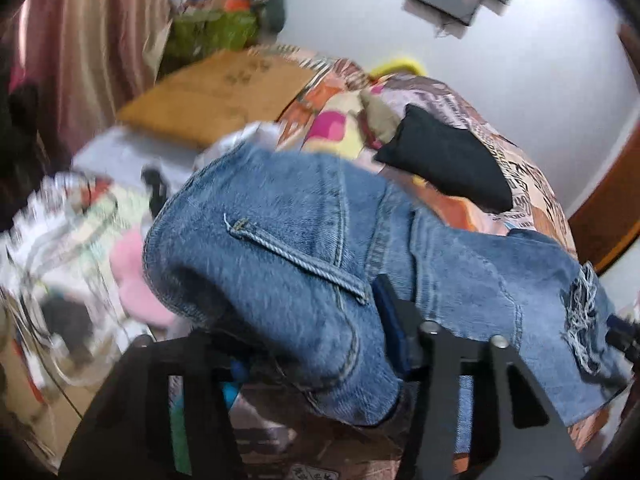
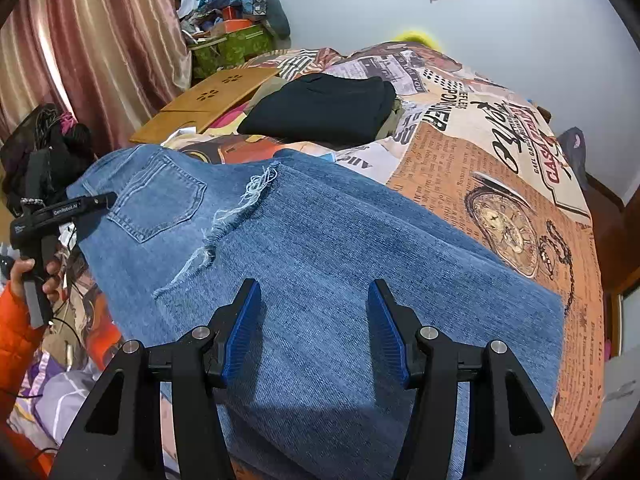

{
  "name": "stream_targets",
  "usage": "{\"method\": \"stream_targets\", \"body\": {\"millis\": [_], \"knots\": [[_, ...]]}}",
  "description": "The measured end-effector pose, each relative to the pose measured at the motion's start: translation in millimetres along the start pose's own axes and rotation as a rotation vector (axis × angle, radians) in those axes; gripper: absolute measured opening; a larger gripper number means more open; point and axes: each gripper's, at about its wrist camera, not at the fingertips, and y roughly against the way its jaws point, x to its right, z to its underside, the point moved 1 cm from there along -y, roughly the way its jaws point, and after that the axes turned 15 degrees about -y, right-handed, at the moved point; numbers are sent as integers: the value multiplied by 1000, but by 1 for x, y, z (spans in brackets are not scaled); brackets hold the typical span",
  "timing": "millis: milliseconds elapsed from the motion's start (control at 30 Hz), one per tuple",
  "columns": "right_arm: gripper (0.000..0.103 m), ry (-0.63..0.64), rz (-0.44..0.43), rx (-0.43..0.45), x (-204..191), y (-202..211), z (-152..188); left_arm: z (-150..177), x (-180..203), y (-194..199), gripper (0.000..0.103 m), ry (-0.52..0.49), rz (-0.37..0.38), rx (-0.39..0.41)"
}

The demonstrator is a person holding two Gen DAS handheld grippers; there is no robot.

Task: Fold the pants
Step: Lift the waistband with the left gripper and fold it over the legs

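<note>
Blue denim pants (image 2: 320, 240) lie across the bed's (image 2: 500, 168) near edge. The right gripper (image 2: 314, 332) hovers above them, fingers apart; the left gripper's (image 1: 320, 344) fingers clamp a bunched fold.

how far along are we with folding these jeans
Partly done. The jeans lie on the bed doubled over, frayed hem up near the back pocket. In hand: the left gripper is at the waist end, denim bunched over its jaws in the left wrist view. The right gripper is open above the cloth. Left: another fold and flattening. Folded black pants lie behind.
</note>
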Motion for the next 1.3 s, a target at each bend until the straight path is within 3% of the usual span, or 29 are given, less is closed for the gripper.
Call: {"method": "stream_targets", "body": {"millis": [167, 300, 500, 633, 833, 1133, 1300], "knots": [[52, -15, 4, 5, 5, 4, 1, -23, 21, 17, 40, -101, -47, 46], [52, -25, 5, 12, 11, 8, 2, -43, 37, 37, 39, -153, -51, 103], [52, -46, -15, -42, 21, -7, 6, -77, 78, 72, 34, -247, 19, 206], [60, -37, -33, -17, 19, -11, 6, -97, 120, 91, 32, -331, 39, 263], [59, -66, -86, -6, 29, 3, 7, -114, 178, 108, 30, -445, 55, 307], [59, -151, 22, 89, 100, 57, 29, -130, 250, 132, 30, -521, 112, 363], [60, -157, 78, 62, 122, 43, 52, -126, 293, 139, 30, -607, 139, 379]]}}
